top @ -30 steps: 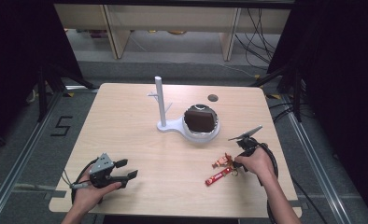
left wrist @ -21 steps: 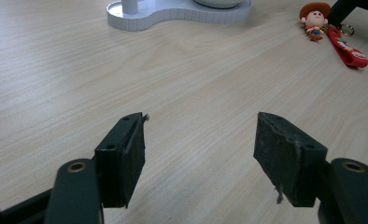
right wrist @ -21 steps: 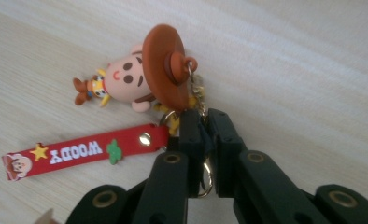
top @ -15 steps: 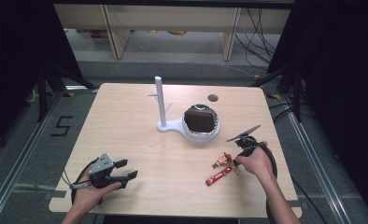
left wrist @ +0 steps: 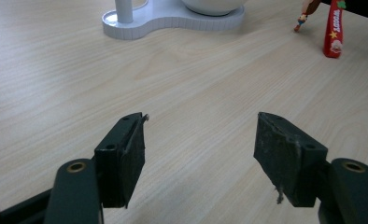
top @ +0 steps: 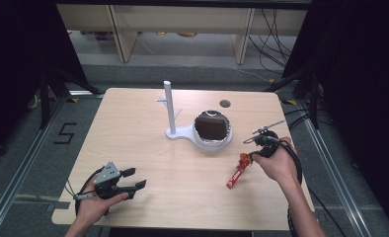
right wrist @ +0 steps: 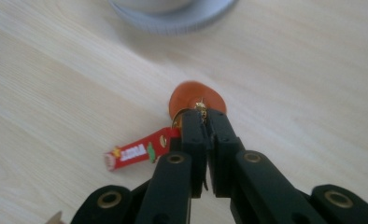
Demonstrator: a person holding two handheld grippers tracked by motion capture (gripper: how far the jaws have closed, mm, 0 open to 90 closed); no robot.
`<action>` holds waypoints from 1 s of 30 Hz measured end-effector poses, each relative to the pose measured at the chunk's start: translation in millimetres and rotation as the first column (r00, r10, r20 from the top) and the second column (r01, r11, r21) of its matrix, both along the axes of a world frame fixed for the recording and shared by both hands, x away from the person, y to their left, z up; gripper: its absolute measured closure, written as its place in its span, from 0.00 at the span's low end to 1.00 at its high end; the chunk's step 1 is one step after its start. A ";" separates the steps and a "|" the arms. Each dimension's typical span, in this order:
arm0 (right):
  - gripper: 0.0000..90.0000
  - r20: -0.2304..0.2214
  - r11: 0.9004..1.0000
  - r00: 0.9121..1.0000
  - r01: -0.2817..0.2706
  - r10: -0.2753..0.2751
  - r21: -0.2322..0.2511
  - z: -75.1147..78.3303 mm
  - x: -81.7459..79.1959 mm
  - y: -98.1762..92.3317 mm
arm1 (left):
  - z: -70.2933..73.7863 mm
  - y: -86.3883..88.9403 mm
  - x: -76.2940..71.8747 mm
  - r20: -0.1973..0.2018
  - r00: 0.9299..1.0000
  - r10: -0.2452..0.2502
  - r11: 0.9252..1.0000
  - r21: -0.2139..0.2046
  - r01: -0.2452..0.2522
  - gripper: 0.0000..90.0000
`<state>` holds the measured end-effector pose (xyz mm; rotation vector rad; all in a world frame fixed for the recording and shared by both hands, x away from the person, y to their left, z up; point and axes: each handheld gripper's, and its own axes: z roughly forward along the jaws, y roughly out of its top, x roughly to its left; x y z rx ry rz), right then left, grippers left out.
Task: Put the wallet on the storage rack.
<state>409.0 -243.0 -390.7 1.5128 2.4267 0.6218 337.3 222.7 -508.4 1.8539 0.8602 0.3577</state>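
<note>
Red-strap keychain (right wrist: 135, 151) with white lettering, gold ring and small toy figure: already gripped, not yet carried anywhere. Clamped at the ring end by the right tongs (right wrist: 203, 114), black jaws pressed together on the metal with no gap showing. Raised at that end near the right edge of the pale wooden table (top: 133, 133); strap hanging slantwise below the grip, lower end at or just above the tabletop, cannot tell which.

Looks light and floppy: flat red ribbon printed with letters and a small star, shiny ring, an orange rounded part (right wrist: 191, 95) peeking out just past the jaw tips, probably the figure's hat.

Left tongs (left wrist: 201, 140) idle at the near left corner of the table, jaws wide apart, nothing between them.

Farther out, at mid-table: white plastic stand with upright post and short pegs (top: 169, 106), and a white bowl (top: 208, 144) on its base holding a dark brown block (top: 212, 126). Pegs all bare. Judged from that: pickup done; carrying across and hanging the ring on a peg probably left.
</note>
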 end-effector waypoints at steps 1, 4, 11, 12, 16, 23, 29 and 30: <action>0.97 0.017 1.000 1.000 -0.007 0.007 -0.007 6.1 -1.1 2.5 | 2.2 -0.8 0.1 0.006 1.000 -0.008 1.000 -0.003 0.008 0.37; 0.97 0.079 0.998 0.995 -0.052 0.054 -0.020 30.0 -4.5 12.0 | 13.7 -6.6 0.0 0.024 0.999 -0.036 0.999 -0.014 0.037 0.37; 0.97 0.147 0.992 0.981 -0.122 0.124 -0.026 48.2 -4.6 33.1 | 47.5 -32.2 4.5 0.095 0.988 -0.126 0.990 -0.059 0.132 0.42; 0.97 0.155 0.989 0.977 -0.146 0.147 -0.017 48.5 -4.0 37.2 | 54.1 -38.0 5.8 0.107 0.983 -0.151 0.986 -0.057 0.158 0.44; 0.97 0.145 0.978 0.968 -0.210 0.205 0.018 46.0 -7.9 65.1 | 83.6 -69.9 11.4 0.142 0.958 -0.247 0.964 -0.060 0.258 0.54; 0.97 0.135 0.958 0.952 -0.283 0.274 0.055 42.2 -9.2 98.0 | 99.9 -104.8 20.6 0.144 0.929 -0.342 0.936 -0.041 0.351 0.65; 0.97 0.139 0.944 0.939 -0.323 0.313 0.059 44.2 -11.1 115.4 | 96.8 -117.4 32.6 0.128 0.936 -0.329 0.940 -0.048 0.337 0.67; 0.97 0.148 0.943 0.937 -0.329 0.318 0.057 44.1 -11.1 118.9 | 96.4 -117.5 34.9 0.127 0.938 -0.322 0.943 -0.042 0.329 0.68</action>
